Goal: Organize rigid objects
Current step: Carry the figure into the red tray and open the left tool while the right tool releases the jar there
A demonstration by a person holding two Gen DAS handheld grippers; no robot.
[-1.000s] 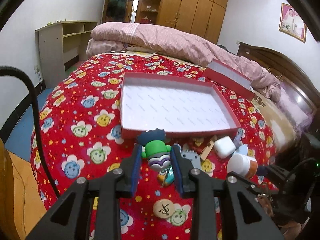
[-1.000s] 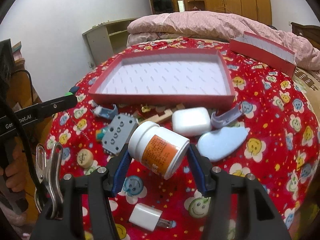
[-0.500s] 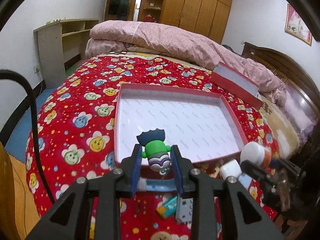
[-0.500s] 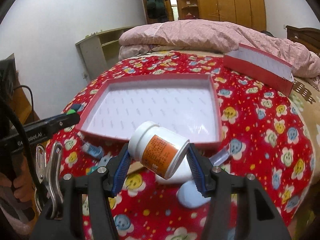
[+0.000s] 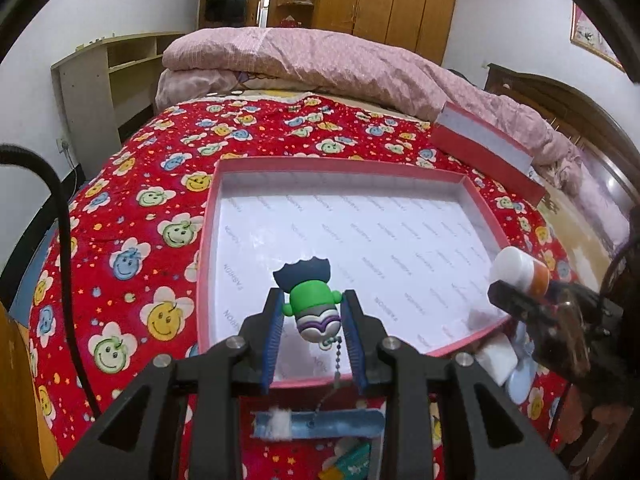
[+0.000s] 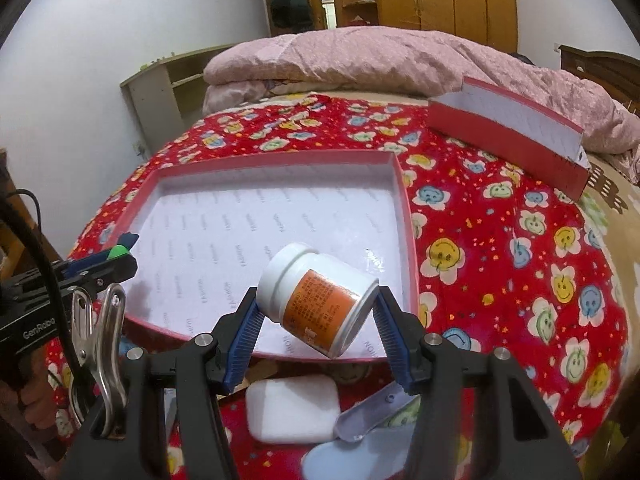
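Observation:
My left gripper (image 5: pixel 314 316) is shut on a small green toy figure (image 5: pixel 314 304) with a dark blue top and a bead chain, held over the near edge of the red box (image 5: pixel 208 216) with a white lining. My right gripper (image 6: pixel 316 312) is shut on a white pill bottle (image 6: pixel 318 300) with an orange label, tilted, held over the near right part of the same box (image 6: pixel 406 200). The bottle also shows at the right of the left wrist view (image 5: pixel 518 272). The box holds nothing else.
The box lid (image 6: pixel 508 136) leans at the back right on the red flowered bedspread (image 6: pixel 520 240). Near the box's front edge lie a white case (image 6: pixel 292 408), a grey clip (image 6: pixel 372 408), a pale blue flat piece (image 6: pixel 356 456) and a blue strip (image 5: pixel 316 422). A pink quilt (image 5: pixel 320 64) lies behind.
Both grippers have risen and moved forward from the pile of small objects to above the box's near edge, each still holding its object.

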